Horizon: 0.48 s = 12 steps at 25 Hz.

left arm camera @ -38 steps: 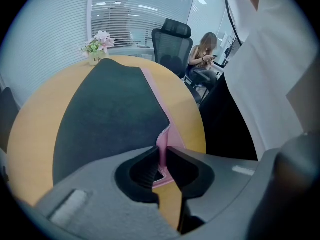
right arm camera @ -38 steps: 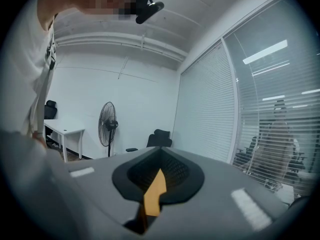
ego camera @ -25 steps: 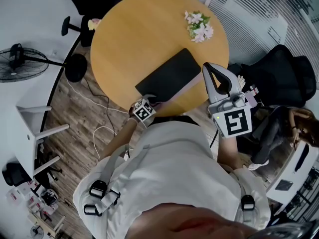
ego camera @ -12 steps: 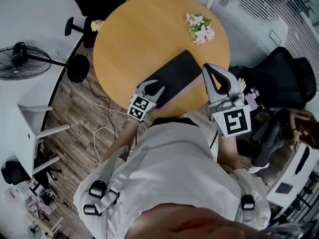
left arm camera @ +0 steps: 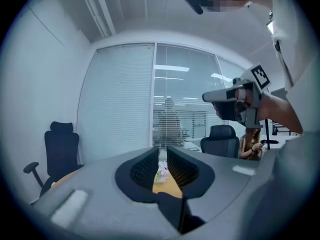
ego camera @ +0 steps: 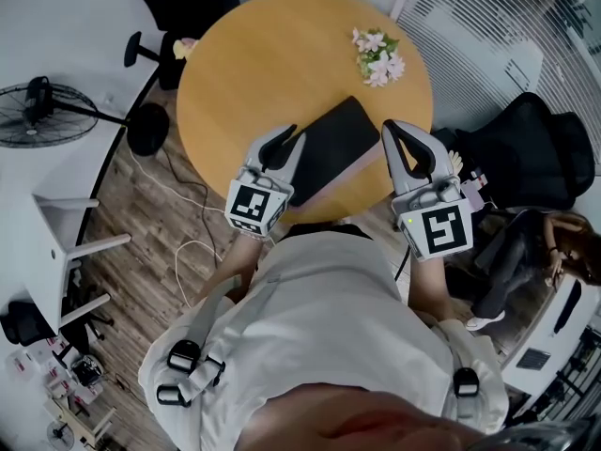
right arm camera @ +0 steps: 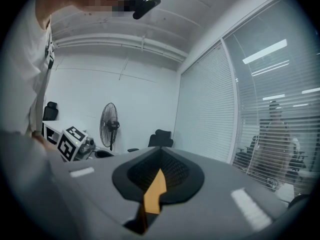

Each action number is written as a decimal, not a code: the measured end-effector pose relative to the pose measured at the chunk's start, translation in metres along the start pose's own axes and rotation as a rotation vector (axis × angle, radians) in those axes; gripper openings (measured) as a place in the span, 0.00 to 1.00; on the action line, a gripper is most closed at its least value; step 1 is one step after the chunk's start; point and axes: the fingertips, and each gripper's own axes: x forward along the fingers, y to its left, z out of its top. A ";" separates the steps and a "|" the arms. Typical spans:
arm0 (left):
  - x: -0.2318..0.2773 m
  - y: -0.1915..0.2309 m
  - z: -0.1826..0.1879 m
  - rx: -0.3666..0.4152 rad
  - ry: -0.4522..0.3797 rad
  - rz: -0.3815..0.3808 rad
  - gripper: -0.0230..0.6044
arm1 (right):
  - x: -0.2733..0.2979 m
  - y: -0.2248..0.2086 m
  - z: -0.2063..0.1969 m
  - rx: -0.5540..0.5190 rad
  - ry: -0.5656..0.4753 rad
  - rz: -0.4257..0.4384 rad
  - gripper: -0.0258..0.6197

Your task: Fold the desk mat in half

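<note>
Left gripper up by the desk mat edge, jaws closing on nothing. Right gripper pinched together, empty too.

A black rectangular desk mat is laid on the near right part of a round wooden tabletop, close to its near edge. A small bunch of white flowers is set on the tabletop's far right part, well apart from the mat. A black standing fan is placed left of the tabletop, and a black office chair to its right.
</note>
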 end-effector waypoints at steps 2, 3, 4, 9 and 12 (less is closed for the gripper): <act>-0.002 0.000 0.021 -0.003 -0.042 0.012 0.11 | 0.001 0.001 0.003 0.002 -0.020 0.011 0.05; -0.003 0.000 0.031 -0.007 -0.062 0.015 0.10 | 0.001 0.001 0.003 0.006 -0.023 0.016 0.05; -0.002 0.000 0.039 -0.011 -0.081 0.018 0.09 | 0.002 0.000 0.002 0.010 -0.025 0.019 0.05; -0.003 -0.001 0.073 -0.018 -0.138 0.036 0.07 | 0.005 0.000 0.004 0.021 -0.029 0.027 0.05; -0.008 -0.001 0.092 -0.014 -0.157 0.049 0.05 | 0.006 0.002 0.006 0.016 -0.033 0.036 0.05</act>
